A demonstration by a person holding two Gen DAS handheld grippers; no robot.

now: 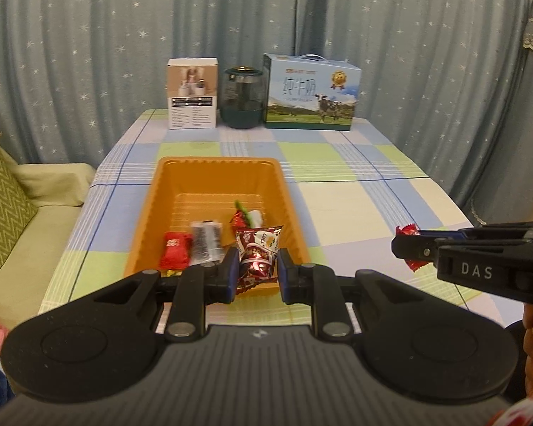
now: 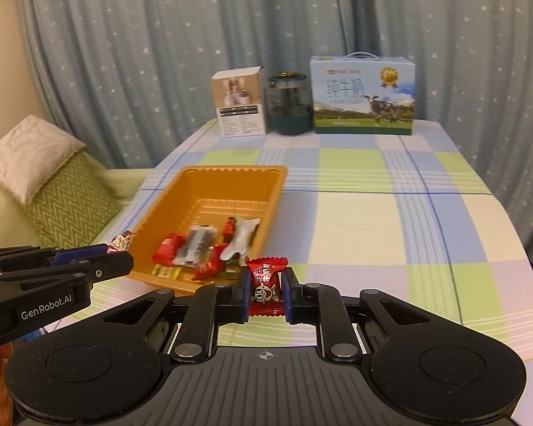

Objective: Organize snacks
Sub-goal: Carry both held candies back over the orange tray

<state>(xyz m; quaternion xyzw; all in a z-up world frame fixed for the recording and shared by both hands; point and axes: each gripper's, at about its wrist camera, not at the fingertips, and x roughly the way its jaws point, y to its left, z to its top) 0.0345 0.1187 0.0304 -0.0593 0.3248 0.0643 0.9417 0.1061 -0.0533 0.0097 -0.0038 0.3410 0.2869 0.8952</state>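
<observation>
An orange tray (image 1: pixel 167 191) (image 2: pixel 160 213) sits on the checked tablecloth and holds several wrapped snacks at its near end. My left gripper (image 1: pixel 257 271) is shut on a dark red and white snack packet (image 1: pixel 257 255), held over the tray's near edge; its tip also shows in the right wrist view (image 2: pixel 119 245). My right gripper (image 2: pixel 265 289) is shut on a red candy packet (image 2: pixel 265 284) just right of the tray's near corner. It shows from the side in the left wrist view (image 1: pixel 408 245).
At the table's far edge stand a white box (image 1: pixel 192 94), a dark green glass jar (image 1: pixel 241 97) and a blue milk carton (image 1: pixel 311 92). A sofa with a green zigzag cushion (image 2: pixel 67 206) lies left of the table. Curtains hang behind.
</observation>
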